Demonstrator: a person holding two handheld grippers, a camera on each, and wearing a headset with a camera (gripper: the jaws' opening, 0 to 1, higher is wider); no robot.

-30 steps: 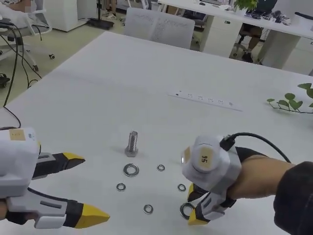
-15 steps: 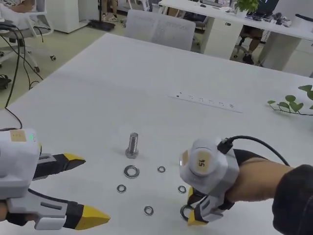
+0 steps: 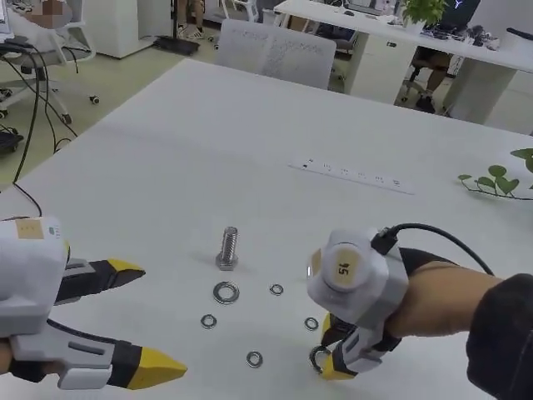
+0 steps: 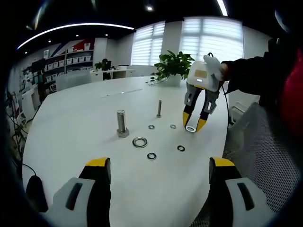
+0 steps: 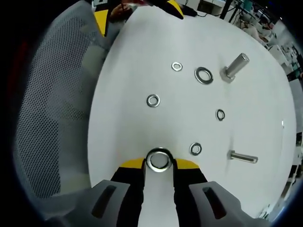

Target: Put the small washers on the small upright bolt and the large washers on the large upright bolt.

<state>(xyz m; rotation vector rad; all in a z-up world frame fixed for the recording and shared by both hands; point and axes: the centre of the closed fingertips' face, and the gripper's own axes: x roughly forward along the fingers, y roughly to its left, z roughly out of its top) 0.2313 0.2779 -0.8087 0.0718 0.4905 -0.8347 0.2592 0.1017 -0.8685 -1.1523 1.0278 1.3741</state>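
**Operator:** What has my right hand got?

**Spotter:** Your right gripper (image 5: 159,164) is clamped on a large flat steel ring washer (image 5: 159,158), pinched between its yellow tips. A second ago that ring lay flat with the tips set down around it. Now, in the left gripper view, your right gripper (image 4: 193,126) carries the washer (image 4: 191,128), and it looks to be just clear of the white tabletop (image 3: 250,150). I judge the pick made.

**Operator:** Where does it go?

**Spotter:** To the thick hex-head steel bolt (image 5: 235,67), standing upright at about one o'clock from your jaws in the right gripper view. In the head view that bolt (image 3: 228,247) is at ten o'clock from your right gripper (image 3: 325,362). The slim steel bolt (image 5: 244,157) is much nearer, at three o'clock, so don't drift onto it.

**Operator:** What's in between?

**Spotter:** The nearest small steel washer (image 5: 195,149) lies just at one o'clock of the tips. A second large steel washer (image 3: 225,292) lies flat at six o'clock of the thick bolt, close to its head. Three more small ones are scattered around, none yet on a bolt.

**Operator:** And my left?

**Spotter:** Your left gripper (image 3: 146,317) hangs with its jaws spread wide and empty, at eight o'clock of the thick bolt and well apart from it. Nothing has moved there. You'll need to level the ring over the thread tip before letting go.
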